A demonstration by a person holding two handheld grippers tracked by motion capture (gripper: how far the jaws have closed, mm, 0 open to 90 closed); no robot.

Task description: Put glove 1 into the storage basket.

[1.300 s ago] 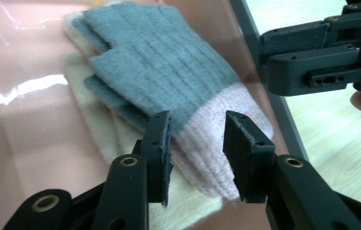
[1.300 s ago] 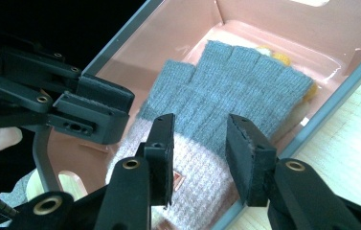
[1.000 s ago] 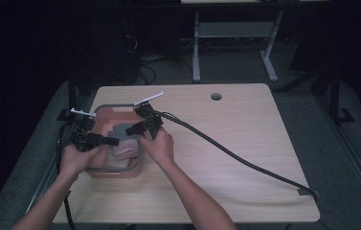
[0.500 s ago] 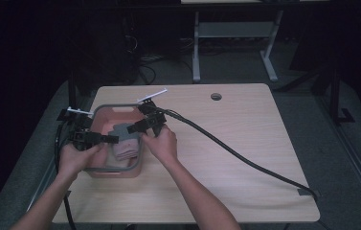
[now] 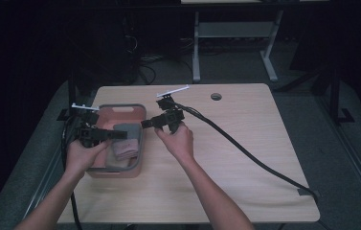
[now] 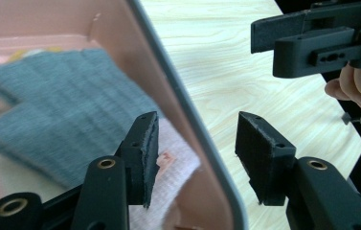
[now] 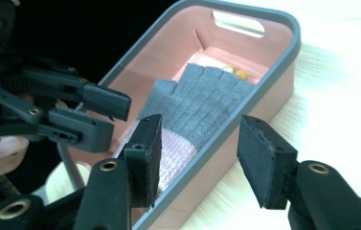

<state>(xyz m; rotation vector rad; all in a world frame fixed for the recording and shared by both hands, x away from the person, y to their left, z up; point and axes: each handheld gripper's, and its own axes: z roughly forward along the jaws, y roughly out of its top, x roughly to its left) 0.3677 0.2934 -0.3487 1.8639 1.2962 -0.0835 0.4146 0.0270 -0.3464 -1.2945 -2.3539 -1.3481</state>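
Observation:
A grey knitted glove (image 5: 128,130) with a pink cuff lies flat in a pink bin with a grey rim (image 5: 120,108) at the table's left. My left gripper (image 5: 119,135) hovers over the bin. Its jaws have just been opening and stand apart on either side of the rim (image 6: 168,72), with nothing pressed between them. In the left gripper view the glove (image 6: 63,105) lies to the left of my left gripper (image 6: 197,124). My right gripper (image 5: 145,123) is just off the bin's right side, its jaws also just opened and empty. In the right gripper view my right gripper (image 7: 199,124) faces the glove (image 7: 202,96) and the bin (image 7: 283,19).
A thick black cable (image 5: 245,151) trails from the right gripper across the table to its right front corner. A round grommet hole (image 5: 216,97) sits near the far edge. Something yellow (image 7: 238,72) peeks from under the glove's fingers. A white desk frame (image 5: 197,43) stands behind the table.
Both grippers' jaws have opened and drawn back from the glove, which stays in the bin. The right gripper has moved right, off the bin. The left gripper has risen a little.

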